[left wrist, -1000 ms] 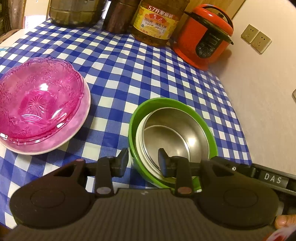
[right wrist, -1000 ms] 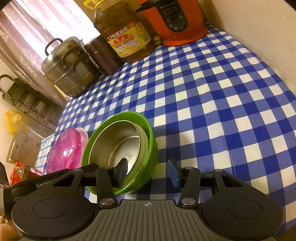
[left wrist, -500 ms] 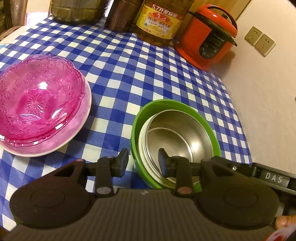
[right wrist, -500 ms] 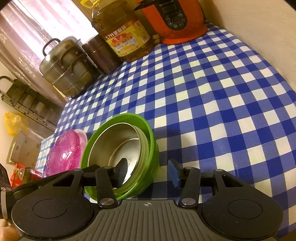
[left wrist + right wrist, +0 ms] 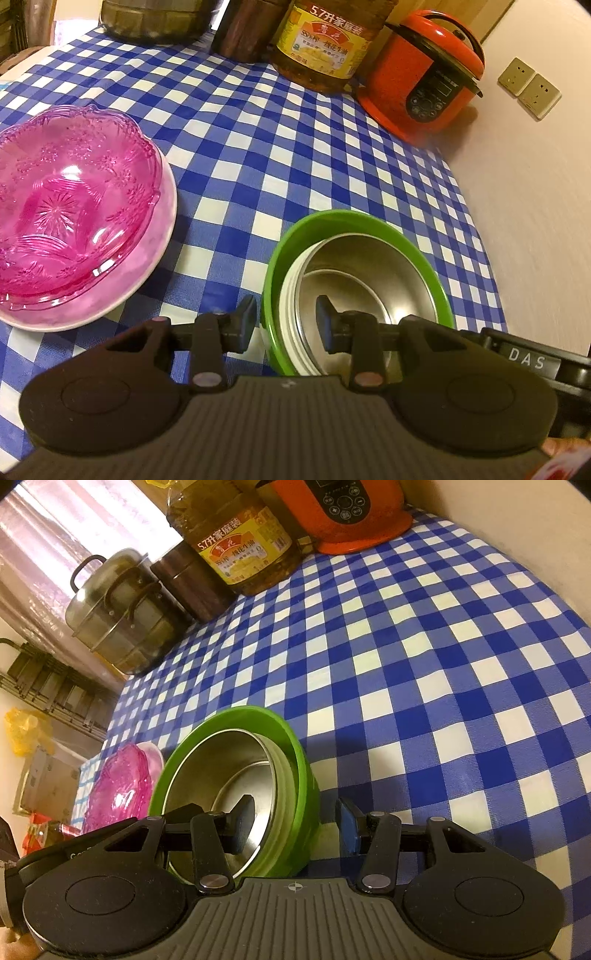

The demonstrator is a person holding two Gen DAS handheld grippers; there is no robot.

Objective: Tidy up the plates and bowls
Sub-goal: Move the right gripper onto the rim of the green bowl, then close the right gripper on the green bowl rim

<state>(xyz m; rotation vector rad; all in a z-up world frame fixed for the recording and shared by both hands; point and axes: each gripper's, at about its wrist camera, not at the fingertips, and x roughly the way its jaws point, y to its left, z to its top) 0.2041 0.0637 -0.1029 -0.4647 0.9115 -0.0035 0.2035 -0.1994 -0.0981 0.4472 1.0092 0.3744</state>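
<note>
Pink bowl (image 5: 70,206) nested on white plate (image 5: 147,258) at left, done. Steel bowl (image 5: 354,288) sits in green bowl (image 5: 354,229), near right table edge, mouths up, round, no long axis. Your left gripper (image 5: 284,321) and right gripper (image 5: 295,823) straddle green rim, jaws apart, gripping nothing. Likely left: stacks still apart.

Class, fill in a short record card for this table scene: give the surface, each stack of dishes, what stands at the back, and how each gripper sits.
surface: blue-and-white checked tablecloth
stack one: pink glass bowl in a white plate
stack two: steel bowl nested in a green bowl
back row: steel pot, brown canister, oil bottle, red cooker
left gripper: jaws straddle the green bowl's near rim
right gripper: jaws straddle its wall, a gap showing at the outer pad
</note>
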